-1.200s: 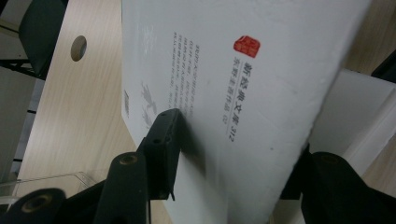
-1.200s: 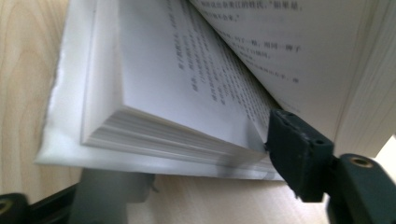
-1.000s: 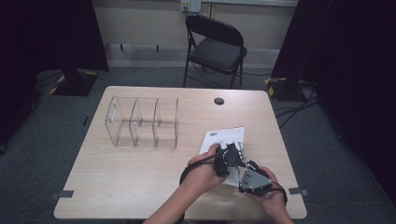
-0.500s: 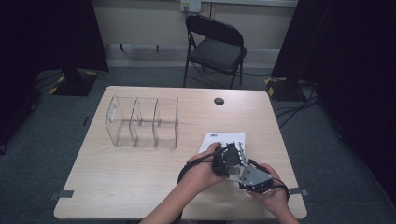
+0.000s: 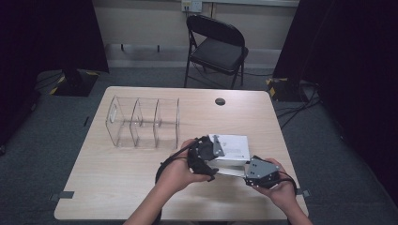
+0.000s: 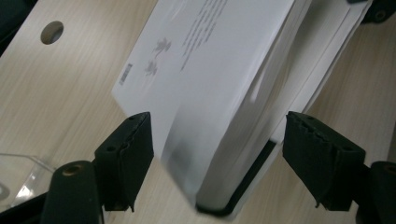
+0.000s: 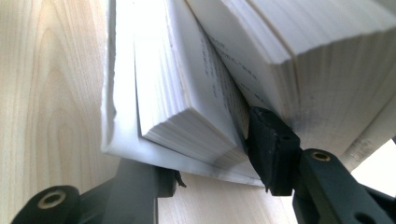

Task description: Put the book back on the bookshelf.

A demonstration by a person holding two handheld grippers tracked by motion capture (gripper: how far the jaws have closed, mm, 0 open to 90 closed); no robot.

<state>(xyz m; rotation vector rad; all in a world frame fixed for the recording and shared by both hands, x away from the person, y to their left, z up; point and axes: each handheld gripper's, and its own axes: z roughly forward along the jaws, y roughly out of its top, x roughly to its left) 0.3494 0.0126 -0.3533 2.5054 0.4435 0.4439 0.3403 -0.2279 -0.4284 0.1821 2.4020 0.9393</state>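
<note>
— Where does the thick white paperback book (image 5: 233, 149) lie?
— On the pale wooden table (image 5: 117, 178), at its near right part, lifted partly open, its printed cover (image 6: 187, 60) facing up in the left gripper view.
— What holds it?
— The right tongs (image 5: 241, 171), at its near edge. In the right gripper view one black jaw is wedged between the pages (image 7: 196, 102) and the other sits under the bottom cover, so a lower block of pages is pinched; those jaws have just been closing a little.
— And the left tongs (image 6: 218, 154)?
— Their jaws have just been opening; they stand apart on either side of the book's corner, pads clear of it.
— What else is on the table?
— A clear plastic three-compartment organizer (image 5: 143, 123) stands to the far left, well apart, and a round cable hole (image 5: 219, 101) lies beyond the book.
</note>
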